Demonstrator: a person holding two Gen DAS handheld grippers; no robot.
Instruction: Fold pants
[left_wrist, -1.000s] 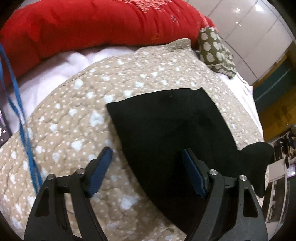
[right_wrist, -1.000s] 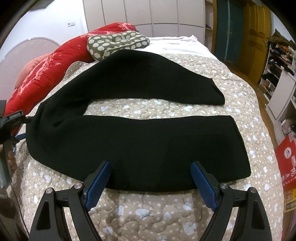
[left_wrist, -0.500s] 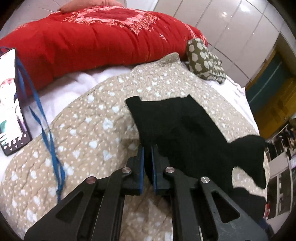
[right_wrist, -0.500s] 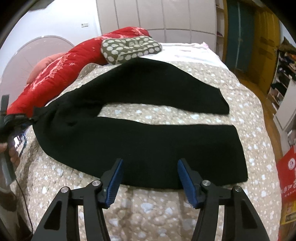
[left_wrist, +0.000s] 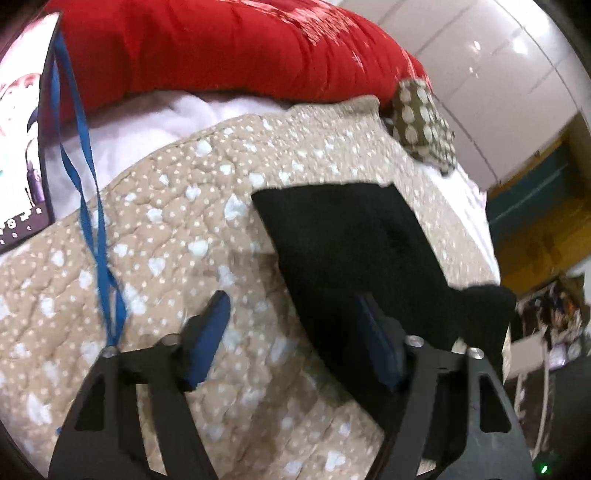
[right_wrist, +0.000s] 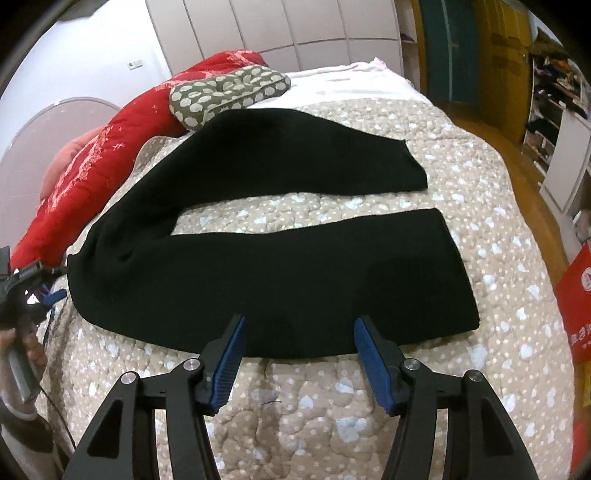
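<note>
Black pants (right_wrist: 295, 266) lie flat on the beige quilted bedspread (right_wrist: 332, 406), waist at the left, both legs running right with a gap between them. My right gripper (right_wrist: 300, 325) hovers open over the near leg's lower edge, and its pads do not press the cloth. My left gripper (left_wrist: 293, 321) is at the waist end of the pants (left_wrist: 351, 240). Its jaws are opening: the waist edge runs between them, the right finger (left_wrist: 376, 343) lies over black cloth, and nothing is gripped. A hand (right_wrist: 26, 339) holds the left tool at the far left.
A red quilt (left_wrist: 221, 48) and an olive spotted cushion (right_wrist: 229, 92) lie along the head of the bed. A phone (left_wrist: 22, 147) with a blue lanyard (left_wrist: 85, 166) rests on white sheet at the left. The bed's right edge drops to wooden floor beside a red bag (right_wrist: 576, 302).
Half a second ago the left gripper was shut at the waist edge; now it stands open and the waist lies flat. The right jaws narrowed from their widest a second ago.
</note>
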